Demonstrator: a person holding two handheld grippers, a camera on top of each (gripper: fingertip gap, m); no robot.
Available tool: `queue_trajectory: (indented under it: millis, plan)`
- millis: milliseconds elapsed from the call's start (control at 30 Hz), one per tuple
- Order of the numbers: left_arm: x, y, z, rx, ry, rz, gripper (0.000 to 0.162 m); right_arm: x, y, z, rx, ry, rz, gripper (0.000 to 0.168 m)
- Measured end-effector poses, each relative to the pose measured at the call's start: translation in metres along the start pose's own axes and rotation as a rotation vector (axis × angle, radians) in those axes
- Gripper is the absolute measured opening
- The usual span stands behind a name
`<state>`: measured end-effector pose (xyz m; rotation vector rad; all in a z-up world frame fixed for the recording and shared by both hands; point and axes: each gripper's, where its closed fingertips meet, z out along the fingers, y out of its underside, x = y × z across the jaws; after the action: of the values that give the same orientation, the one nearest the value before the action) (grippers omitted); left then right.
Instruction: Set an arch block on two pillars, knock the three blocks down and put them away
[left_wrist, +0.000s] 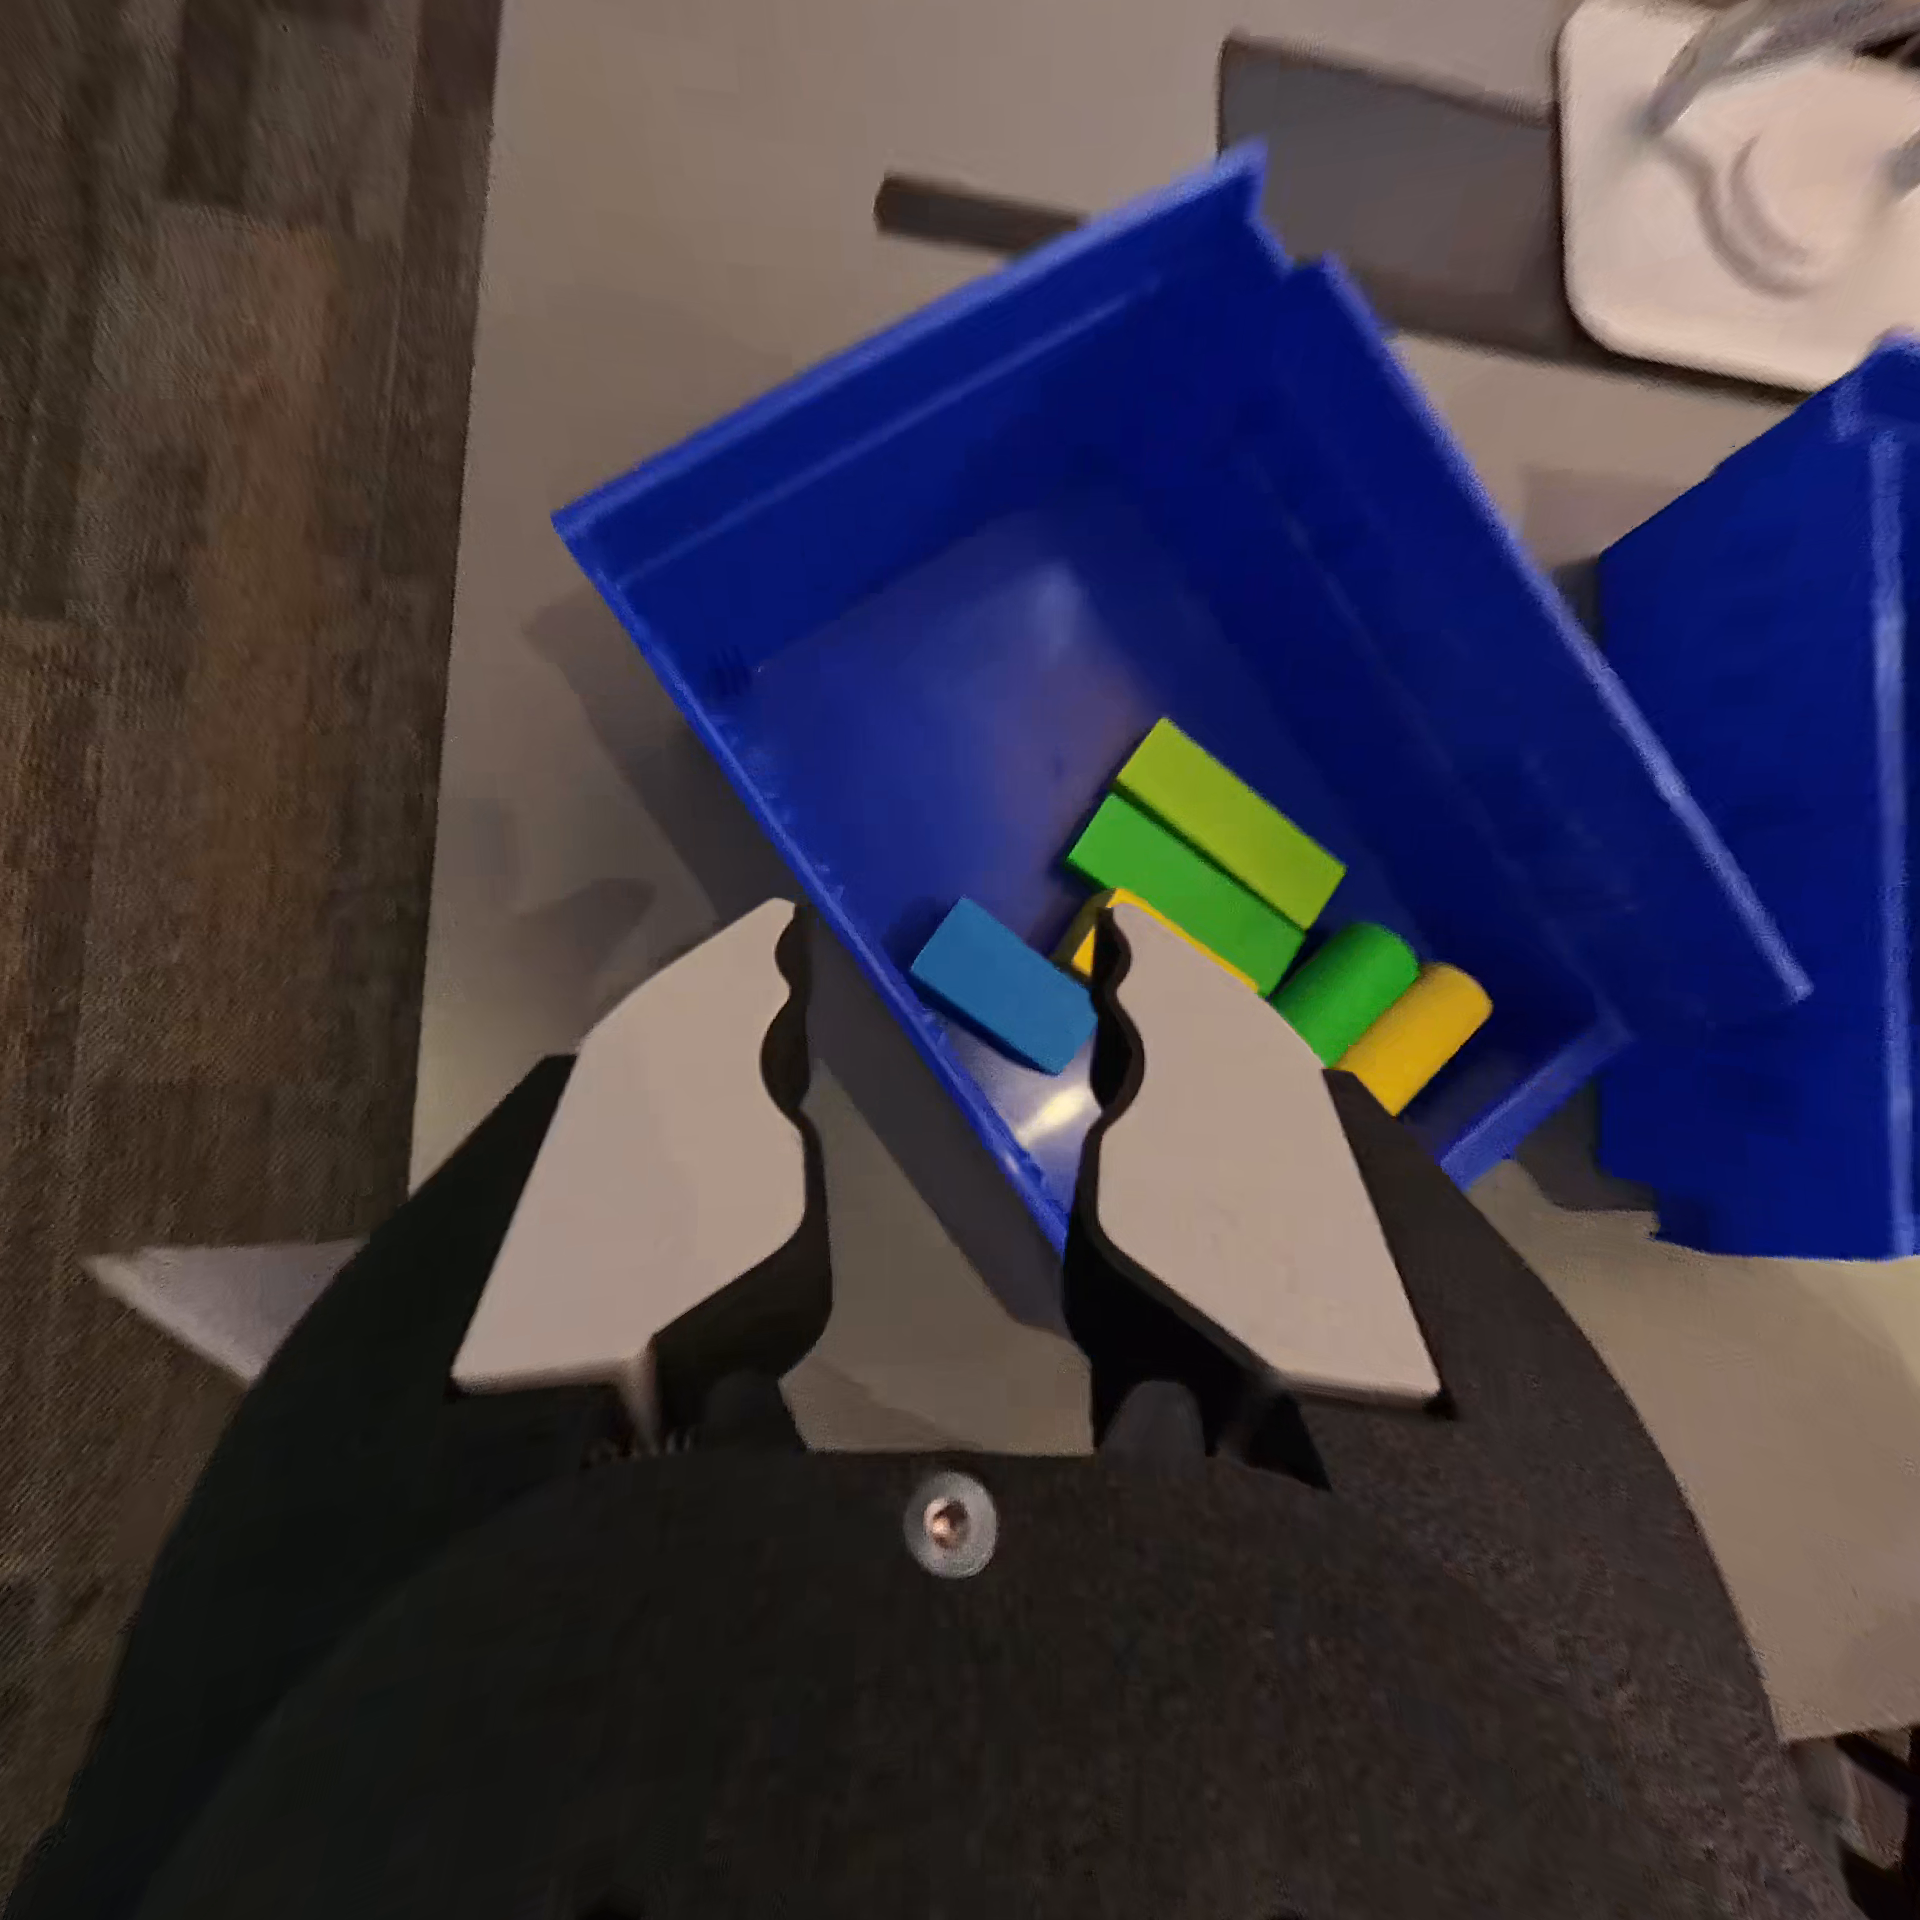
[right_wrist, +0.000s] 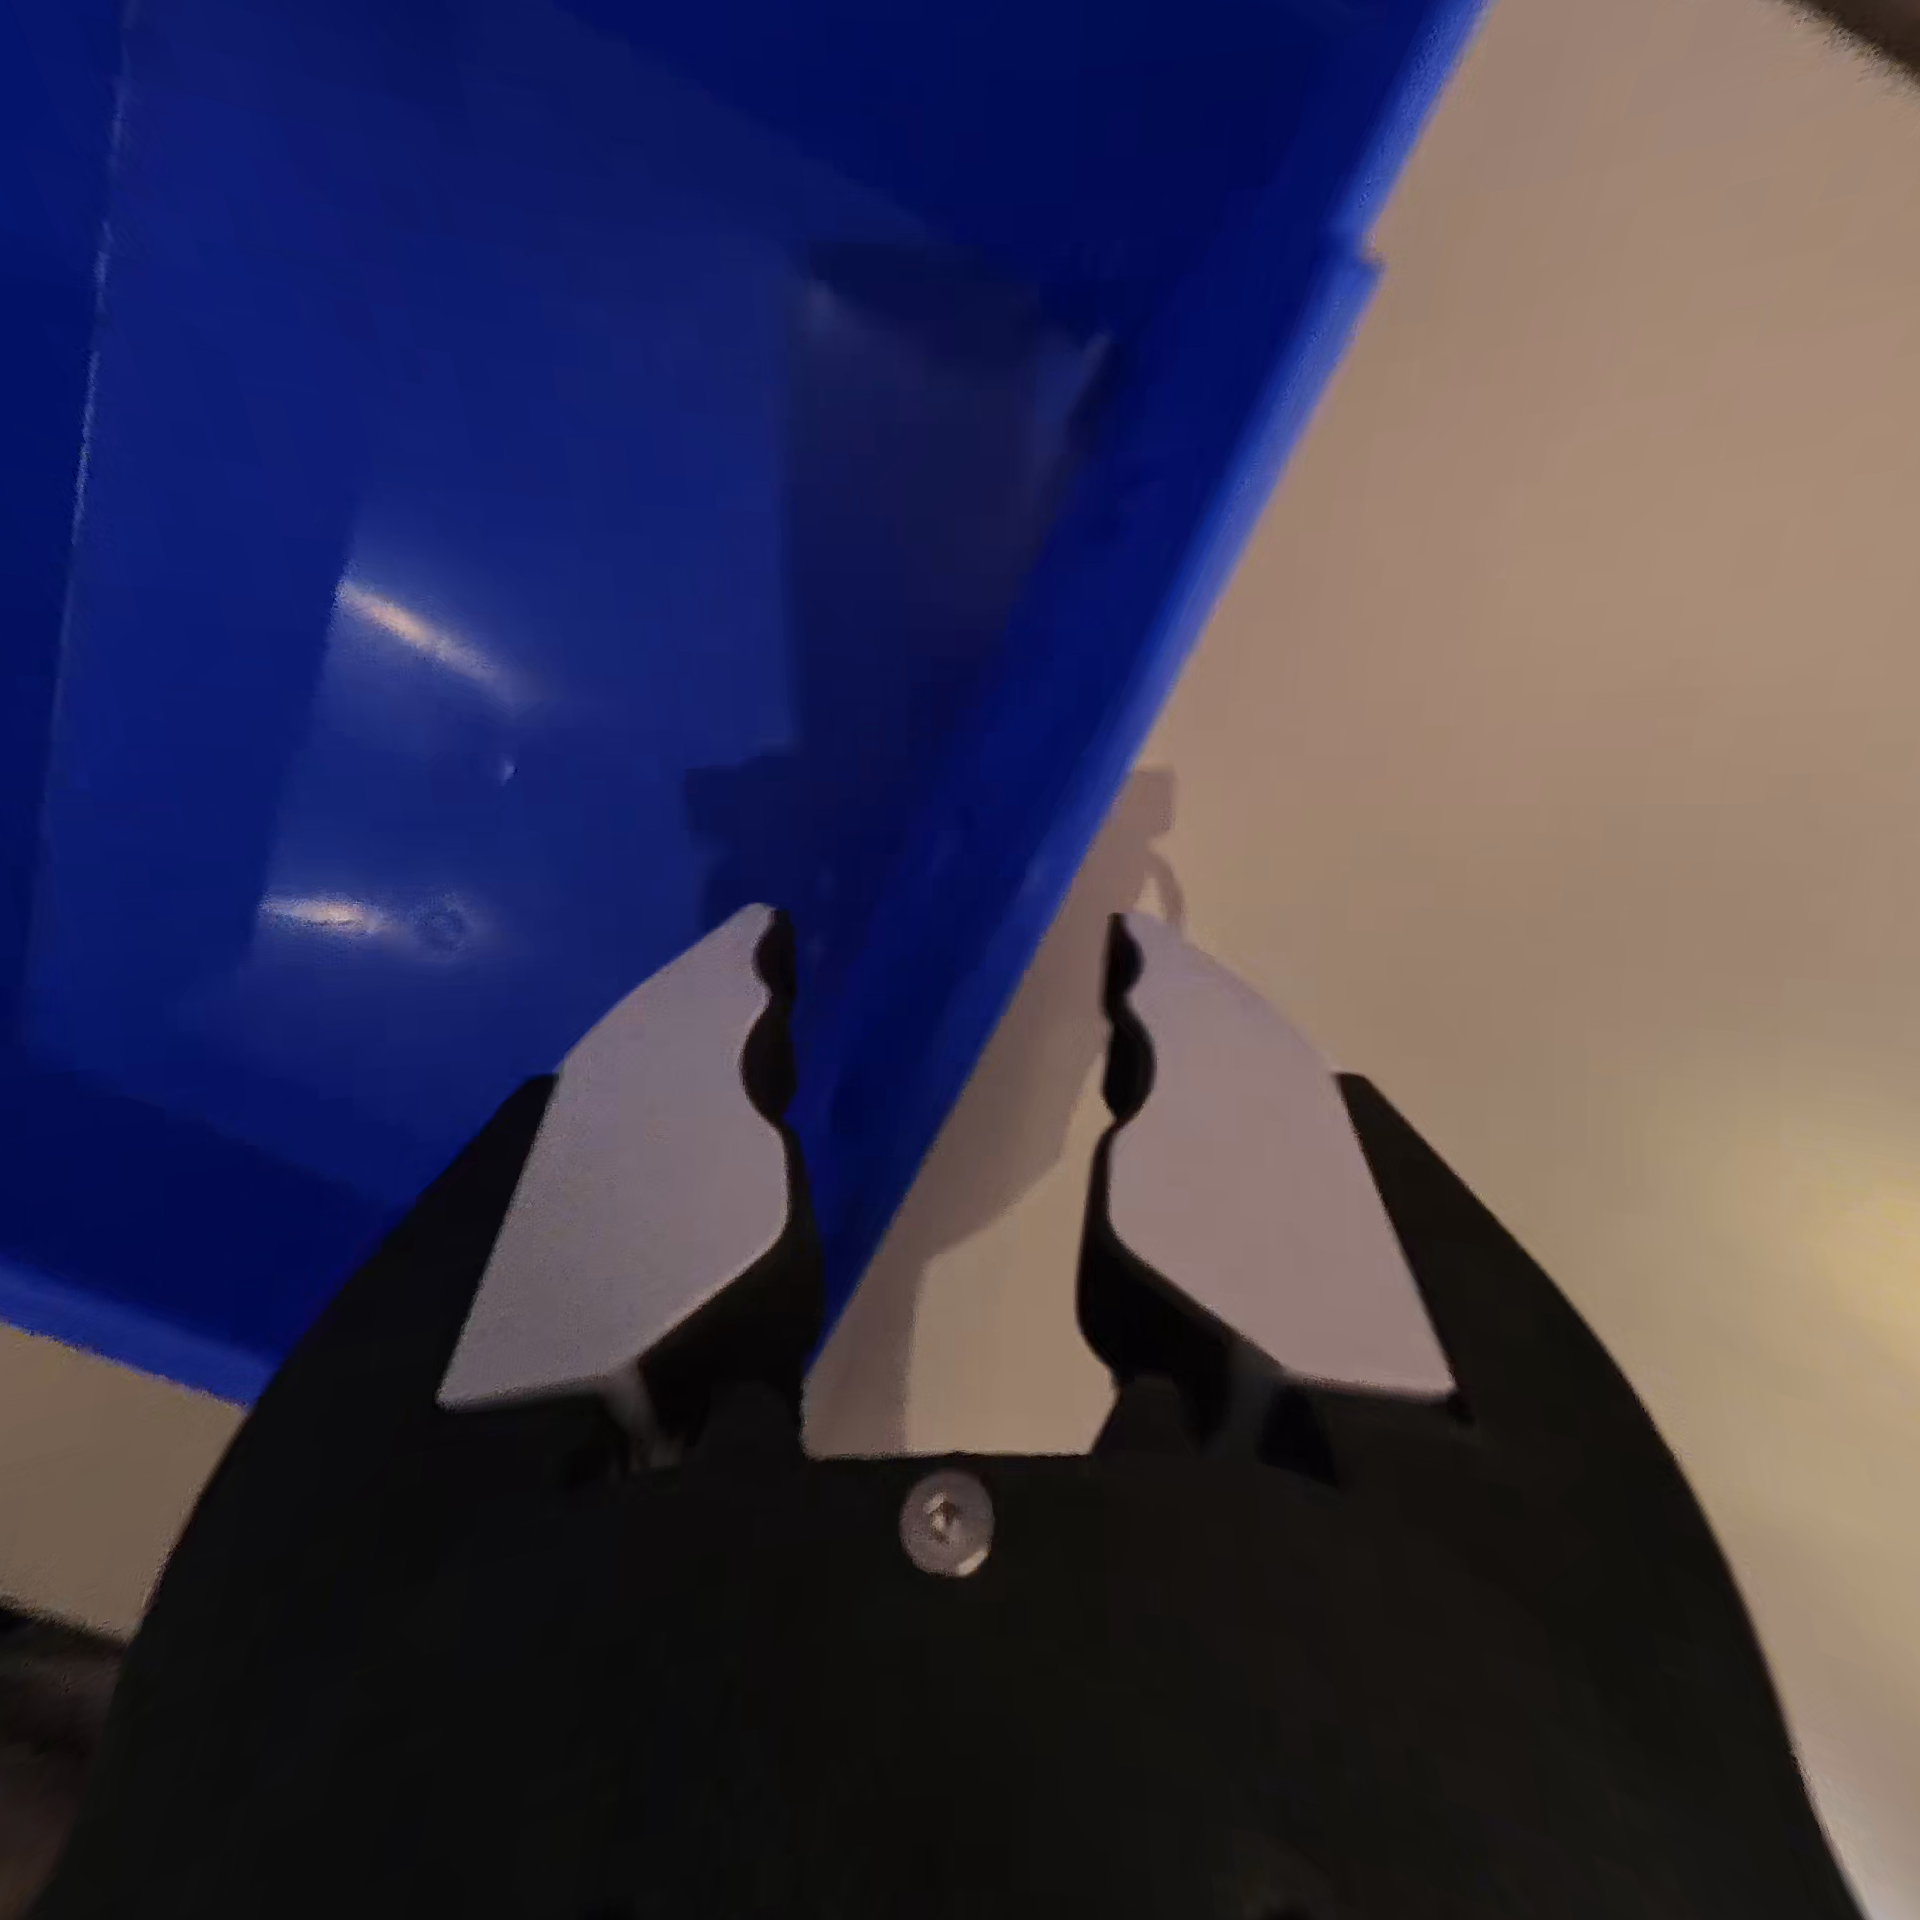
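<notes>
A blue bin (left_wrist: 883, 343) stands tilted on the beige table in the left wrist view. It holds a blue block (left_wrist: 1003, 987), a light green block (left_wrist: 1231, 821), a green block (left_wrist: 1174, 894), a green cylinder (left_wrist: 1345, 982), a yellow cylinder (left_wrist: 1418, 1029) and a yellow block (left_wrist: 1081, 940) mostly hidden behind my finger. My left gripper (left_wrist: 945, 920) is open, astride the bin's near wall. My right gripper (right_wrist: 945, 923) is open, astride the right wall of a second blue bin (right_wrist: 520, 416) with no blocks showing inside.
The second blue bin (left_wrist: 1756, 831) stands close to the right of the first. A white object (left_wrist: 1714, 208) and a dark flat thing (left_wrist: 1382, 187) lie at the back. The table (right_wrist: 1558, 727) ends at the left, with dark floor (left_wrist: 208, 623) beyond.
</notes>
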<state>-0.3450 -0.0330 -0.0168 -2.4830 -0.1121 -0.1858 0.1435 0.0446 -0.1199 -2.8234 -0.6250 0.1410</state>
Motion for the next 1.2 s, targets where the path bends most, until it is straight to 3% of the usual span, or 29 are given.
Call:
queue_trajectory:
  millis: [67,167,367,800,967,1200]
  plan:
    - [-0.003,0.012,0.012,-0.087,-0.003,-0.009,0.048,-0.001,0.003,0.003,-0.034,-0.036,-0.030,0.024]
    - [-0.007,0.024,0.027,-0.177,-0.013,-0.027,0.044,0.016,0.008,0.001,-0.062,-0.045,-0.012,0.011]
    - [-0.007,0.054,0.056,-0.382,-0.013,-0.012,0.039,0.082,0.033,-0.007,-0.060,-0.056,0.051,0.008]
    - [-0.002,0.070,0.055,-0.494,-0.031,-0.028,0.039,0.297,0.131,-0.041,0.003,0.053,0.294,0.008]
    - [-0.004,0.074,0.058,-0.536,-0.082,0.000,0.039,0.325,0.142,-0.044,0.033,0.024,0.271,0.009]
    - [-0.015,0.056,0.071,-0.478,-0.159,0.067,0.027,0.317,0.143,-0.044,0.104,0.007,0.234,0.009]
